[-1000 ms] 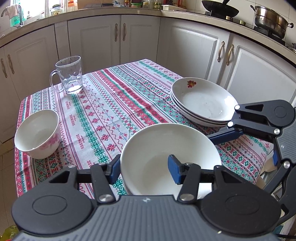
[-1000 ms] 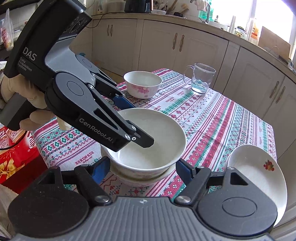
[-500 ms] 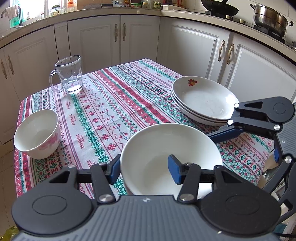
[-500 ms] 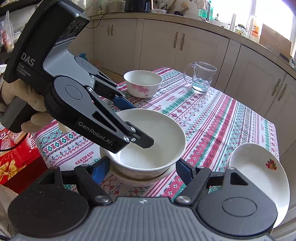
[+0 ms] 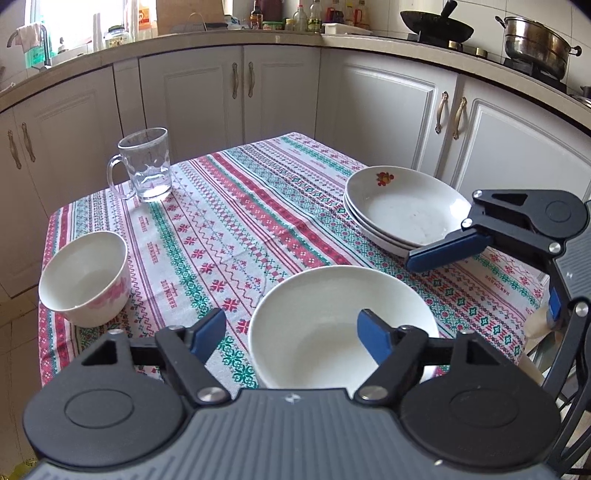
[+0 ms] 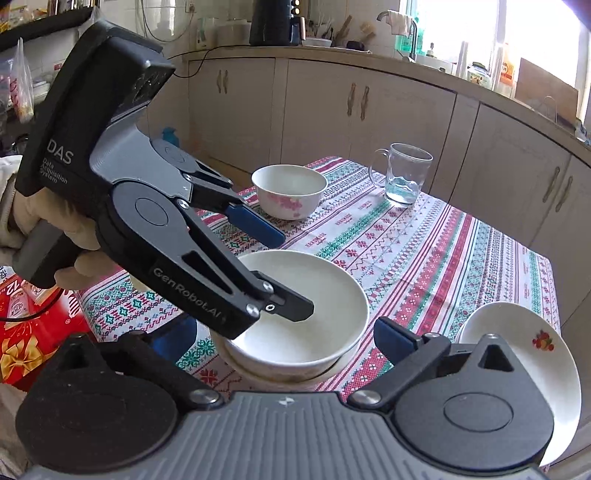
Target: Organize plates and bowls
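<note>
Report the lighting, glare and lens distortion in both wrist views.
Left wrist view: soft daylight, the window at top left washed out, the counter edge bowed by the fisheye, dark corners. Right wrist view: the window at top right blown out to white, glass mug backlit, cabinets curved, focus sharp.

- Cream panelled cabinet doors point(image 5: 280, 92) with curved metal handles are seen along the far side and right of the room.
- A pale countertop point(image 5: 229, 40) is run above them, crowded with bottles and jars.
- A black wok point(image 5: 436, 27) and a steel pot point(image 5: 535, 42) are set on the stove at the far right.
- Daylight is let in through a window point(image 6: 491, 33) above the tap.
- The table is covered by a red, green and white patterned cloth point(image 5: 240, 221).
- White tiles are seen on the wall point(image 6: 207, 18).
</note>
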Demonstrator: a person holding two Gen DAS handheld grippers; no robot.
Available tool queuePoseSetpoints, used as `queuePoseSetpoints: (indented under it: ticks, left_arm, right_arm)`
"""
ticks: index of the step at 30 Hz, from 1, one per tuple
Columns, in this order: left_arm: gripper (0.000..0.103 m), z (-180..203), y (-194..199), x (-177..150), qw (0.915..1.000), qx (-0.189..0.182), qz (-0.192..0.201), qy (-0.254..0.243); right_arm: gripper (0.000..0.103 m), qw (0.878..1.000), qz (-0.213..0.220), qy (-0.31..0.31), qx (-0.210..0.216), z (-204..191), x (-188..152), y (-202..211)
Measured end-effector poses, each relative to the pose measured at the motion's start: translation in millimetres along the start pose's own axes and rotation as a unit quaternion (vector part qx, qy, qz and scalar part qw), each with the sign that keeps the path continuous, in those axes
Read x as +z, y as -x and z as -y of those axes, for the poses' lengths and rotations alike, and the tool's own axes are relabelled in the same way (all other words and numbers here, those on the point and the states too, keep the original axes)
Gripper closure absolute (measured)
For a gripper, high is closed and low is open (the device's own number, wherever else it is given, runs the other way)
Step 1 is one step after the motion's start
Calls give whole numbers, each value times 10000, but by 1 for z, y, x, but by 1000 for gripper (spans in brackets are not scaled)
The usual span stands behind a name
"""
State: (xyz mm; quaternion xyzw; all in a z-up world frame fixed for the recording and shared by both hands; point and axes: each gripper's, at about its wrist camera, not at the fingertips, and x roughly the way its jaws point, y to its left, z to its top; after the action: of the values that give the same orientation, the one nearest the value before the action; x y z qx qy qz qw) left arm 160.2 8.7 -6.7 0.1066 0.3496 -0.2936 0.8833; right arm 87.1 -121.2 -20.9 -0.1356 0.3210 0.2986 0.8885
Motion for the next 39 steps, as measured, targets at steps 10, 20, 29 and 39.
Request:
queuePoseSetpoints:
  ticks: [10, 20, 29, 39]
  left_arm:
    - [18, -5, 13, -5, 9999, 114, 77, 82]
    - [12, -6, 36, -17, 9991, 322, 228, 160]
    - [8, -7, 53, -36, 9971, 593, 421, 208]
    - [8, -18, 57, -53, 9965, 538, 447, 461]
  right_arm:
    - [0, 9998, -3, -76, -158, -1, -1, 3]
    - [0, 9996, -18, -54, -284, -4, -5, 10]
    - [0, 9992, 3, -22, -400, 3, -1, 19]
    - [0, 9978, -142, -251, -595, 20, 2, 9]
